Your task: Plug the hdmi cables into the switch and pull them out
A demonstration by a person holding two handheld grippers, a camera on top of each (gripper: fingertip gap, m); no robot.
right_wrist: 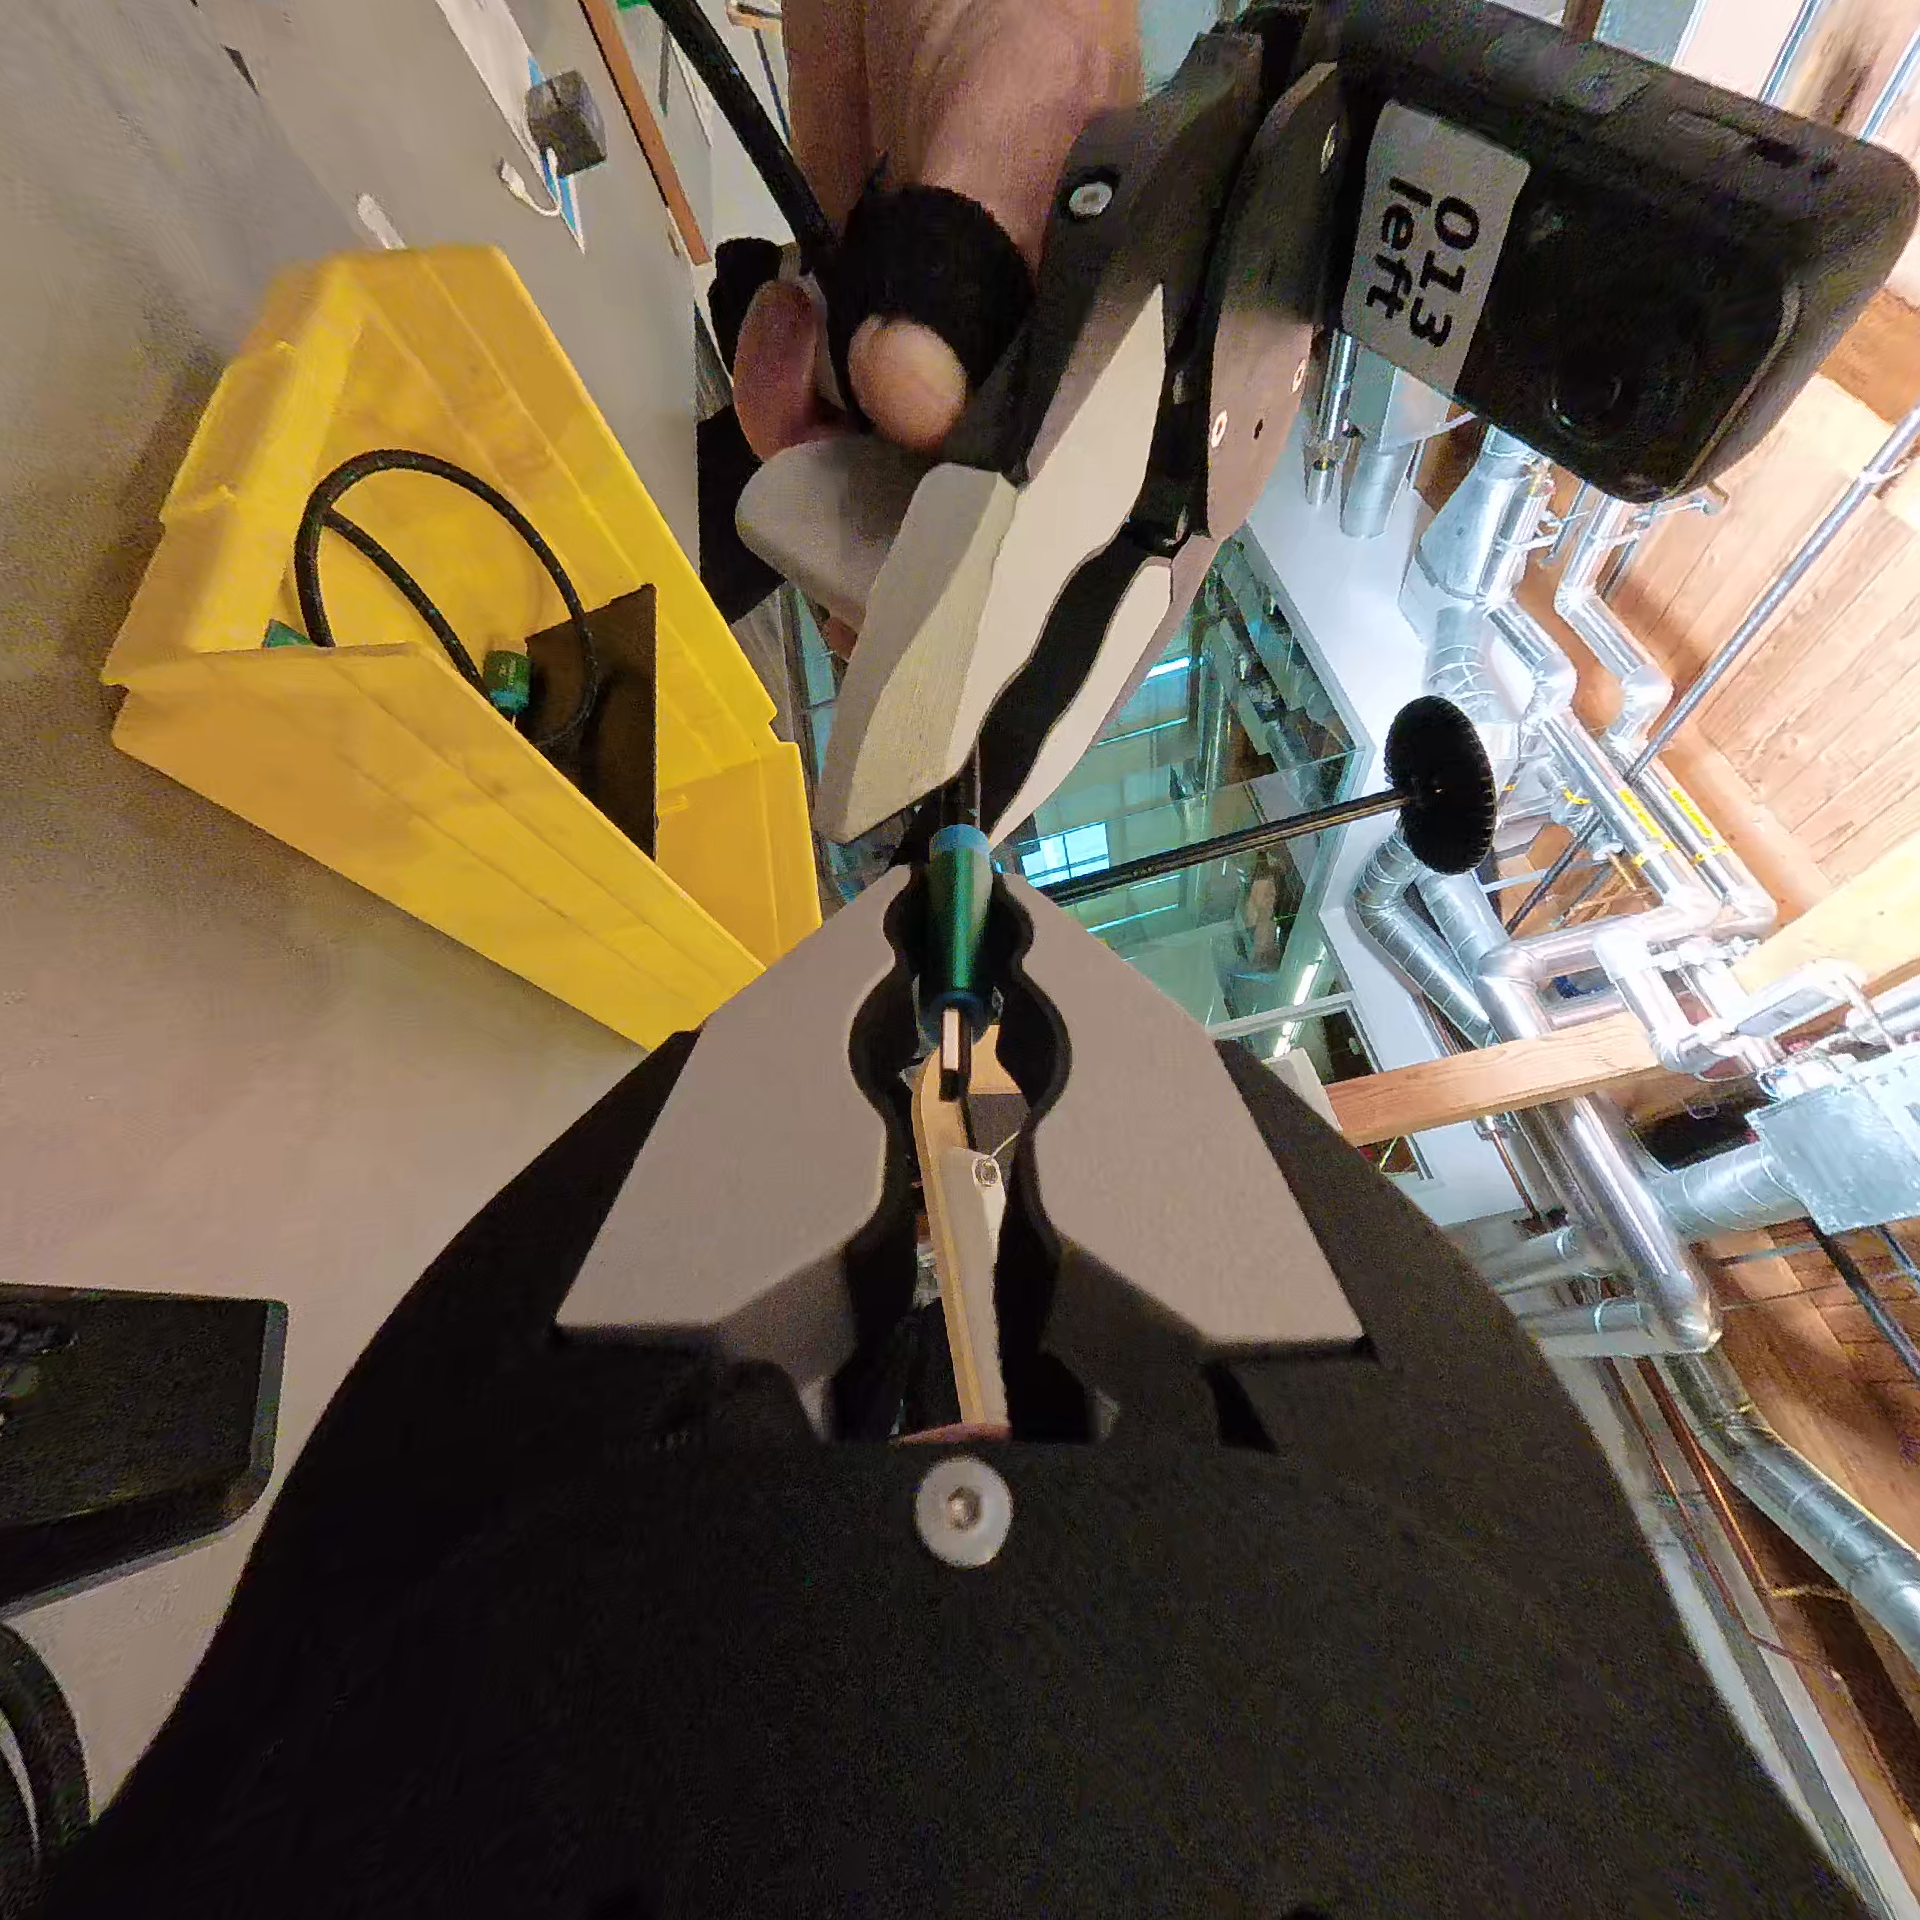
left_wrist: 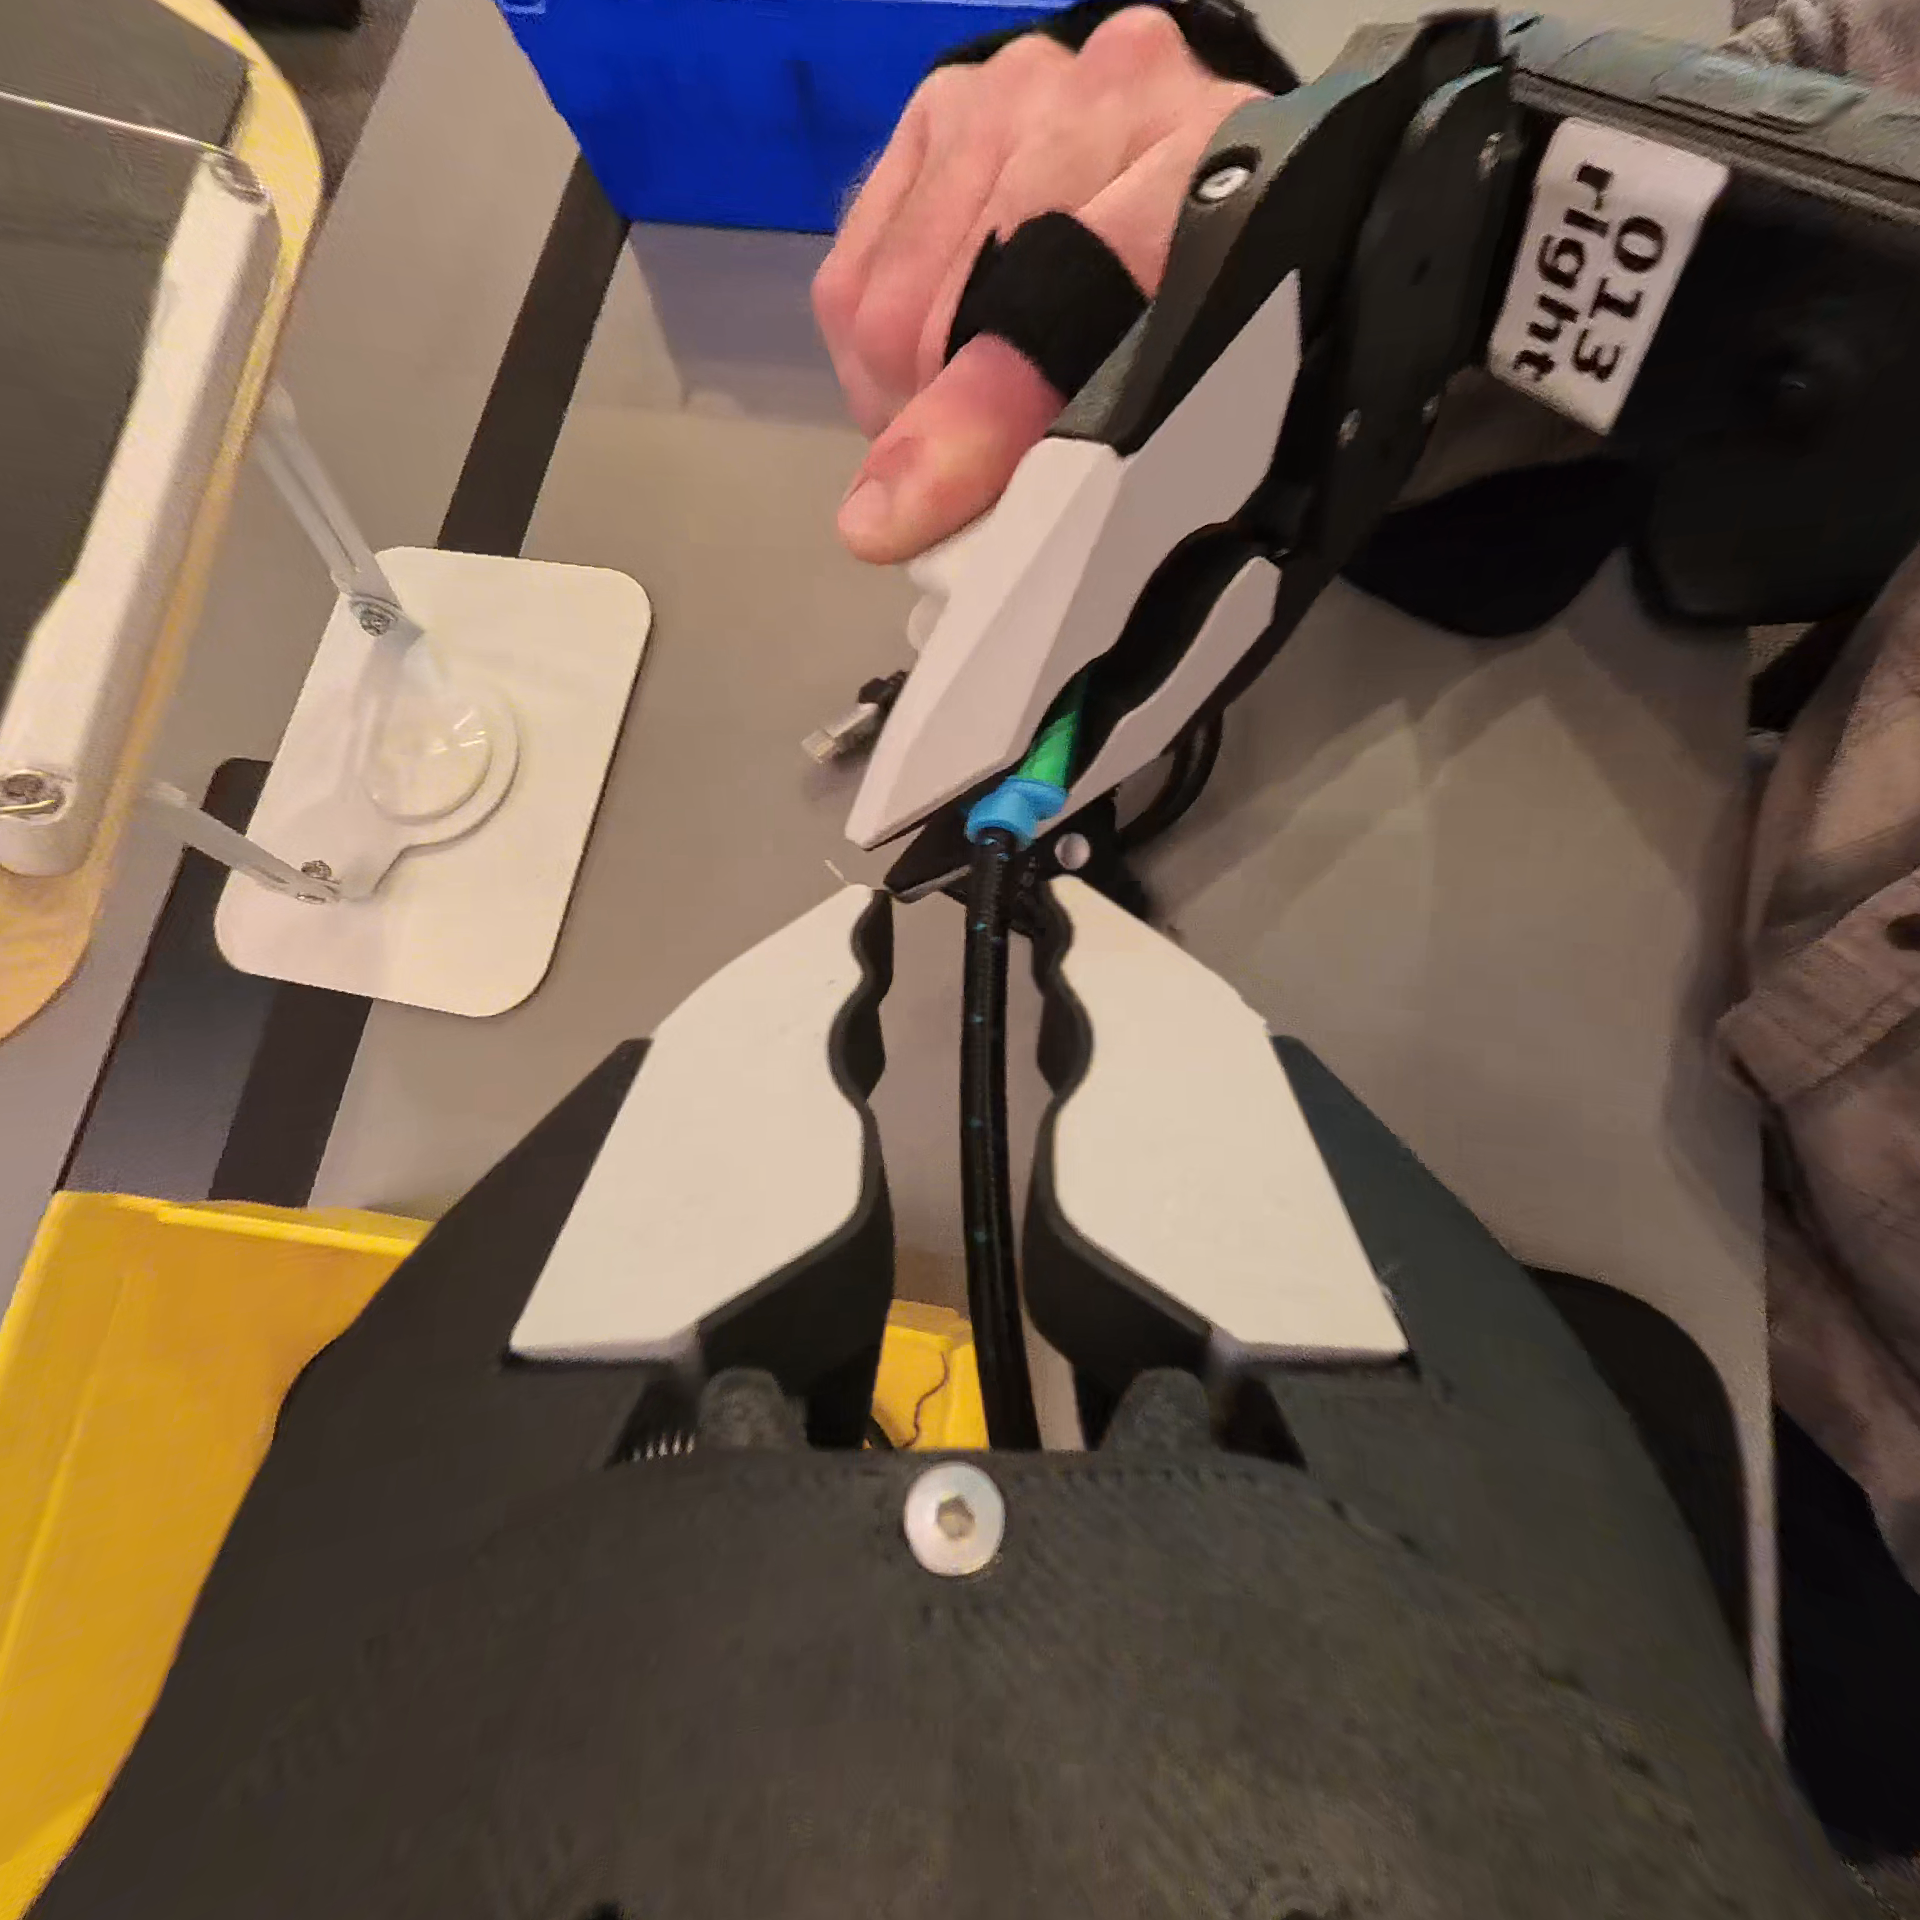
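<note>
A black braided HDMI cable (left_wrist: 982,1091) runs up between my left gripper's (left_wrist: 968,896) fingers, which stand apart on either side without pressing it. My right gripper (left_wrist: 997,831) comes in from the upper right and is shut on the cable's green plug (left_wrist: 1051,750), just above its blue collar (left_wrist: 1003,812). In the right wrist view my right gripper (right_wrist: 956,894) clamps the green plug (right_wrist: 954,935), its metal end (right_wrist: 951,1049) pointing back toward the camera. The left gripper (right_wrist: 951,816) sits just beyond it, around the cable. I cannot make out the switch.
A yellow bin (right_wrist: 312,436) holds another coiled black cable with green plugs (right_wrist: 506,670); it also shows at lower left (left_wrist: 156,1455). A white stand base (left_wrist: 436,769), a blue bin (left_wrist: 748,104) and a loose metal connector (left_wrist: 847,727) are on the grey table. A black box (right_wrist: 114,1434) lies near. The grippers are tip to tip, or close to it. Both grippers' tips are roughly 35 centimetres from the white stand base (left_wrist: 436,769).
</note>
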